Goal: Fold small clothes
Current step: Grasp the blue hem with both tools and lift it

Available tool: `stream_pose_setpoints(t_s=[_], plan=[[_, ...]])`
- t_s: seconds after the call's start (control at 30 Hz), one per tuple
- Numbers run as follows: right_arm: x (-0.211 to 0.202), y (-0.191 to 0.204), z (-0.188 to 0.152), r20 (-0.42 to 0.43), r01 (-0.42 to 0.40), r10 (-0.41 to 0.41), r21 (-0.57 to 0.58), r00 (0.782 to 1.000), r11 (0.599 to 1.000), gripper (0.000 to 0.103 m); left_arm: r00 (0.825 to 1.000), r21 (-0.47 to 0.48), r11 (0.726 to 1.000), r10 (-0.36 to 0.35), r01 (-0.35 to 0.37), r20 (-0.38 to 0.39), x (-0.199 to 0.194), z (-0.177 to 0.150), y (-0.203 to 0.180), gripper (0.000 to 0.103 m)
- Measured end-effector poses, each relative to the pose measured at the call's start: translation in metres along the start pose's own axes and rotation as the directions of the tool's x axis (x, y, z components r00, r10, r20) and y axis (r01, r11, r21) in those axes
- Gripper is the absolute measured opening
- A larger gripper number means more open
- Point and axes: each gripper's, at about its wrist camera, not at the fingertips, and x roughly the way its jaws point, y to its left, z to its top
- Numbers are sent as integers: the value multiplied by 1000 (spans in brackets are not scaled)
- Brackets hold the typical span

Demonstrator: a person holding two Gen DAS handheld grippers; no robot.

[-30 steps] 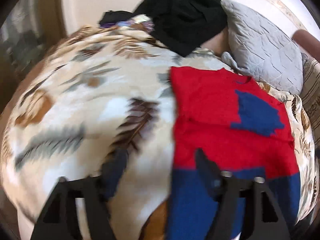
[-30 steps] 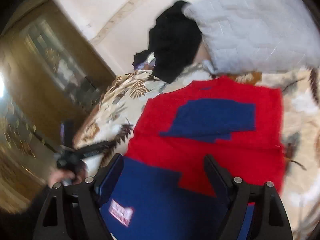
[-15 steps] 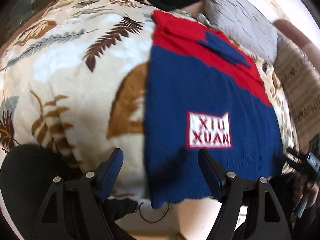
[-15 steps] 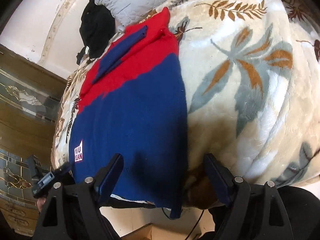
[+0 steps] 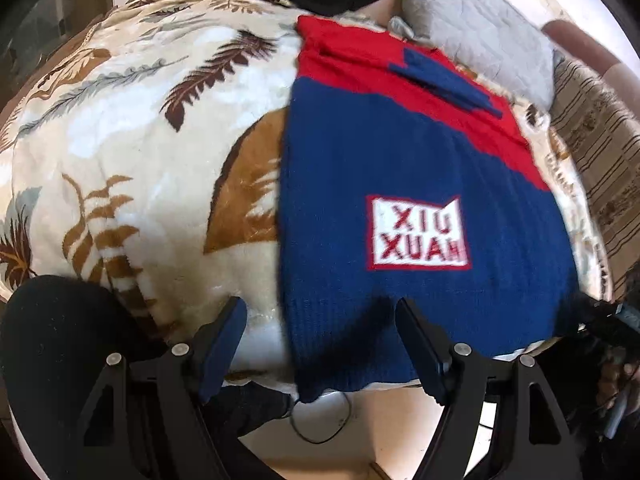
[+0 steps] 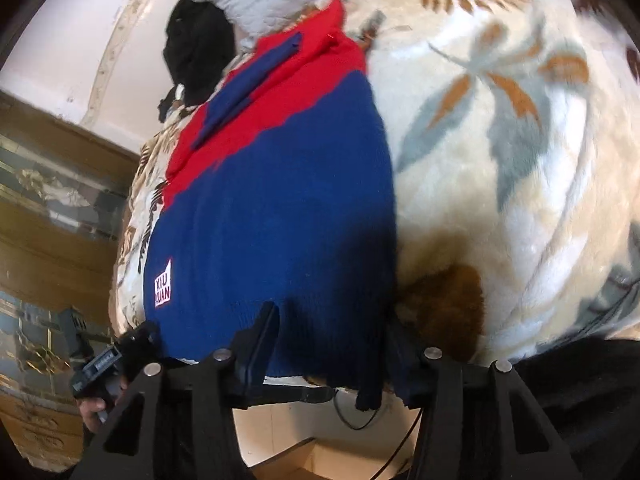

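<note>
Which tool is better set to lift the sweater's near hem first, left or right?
Right. The right tool straddles the sweater hem corner and its jaws are closing on it. The left tool stands open at the other hem corner, with only its right finger over the knit.

The right gripper (image 6: 332,340) is closing its jaws over the near hem corner of the blue and red sweater (image 6: 276,200), cloth between them. Beyond the jaws lies a leaf-print blanket (image 6: 500,140); left, another gripper (image 6: 108,360).
</note>
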Motion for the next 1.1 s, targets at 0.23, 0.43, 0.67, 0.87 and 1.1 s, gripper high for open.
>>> stream_pose_setpoints(t_s=[0.23,0.43,0.67,0.87,1.1], plan=[[0,6,5,-55,65,-67,-40,996,997,9,998,84,995,50,-52,28,-4,4,-11,10],[-35,26,16,4,-27,27,-67,1000,997,13,992,14,1000,-23,21,126,-43,11,-6,8],[3,0,6,-64,-84,86,22,994,996,61,1000,4,1000,3,-3,6,-3,4,-9,48],[0,-1,11,-82,-30,31,19,996,999,9,1000,35,999,10,-10,6,-5,12,-17,7],[-26,10,24,-17,-80,79,-24,997,997,9,997,-11,1000,-27,28,68,-31,21,-9,7]])
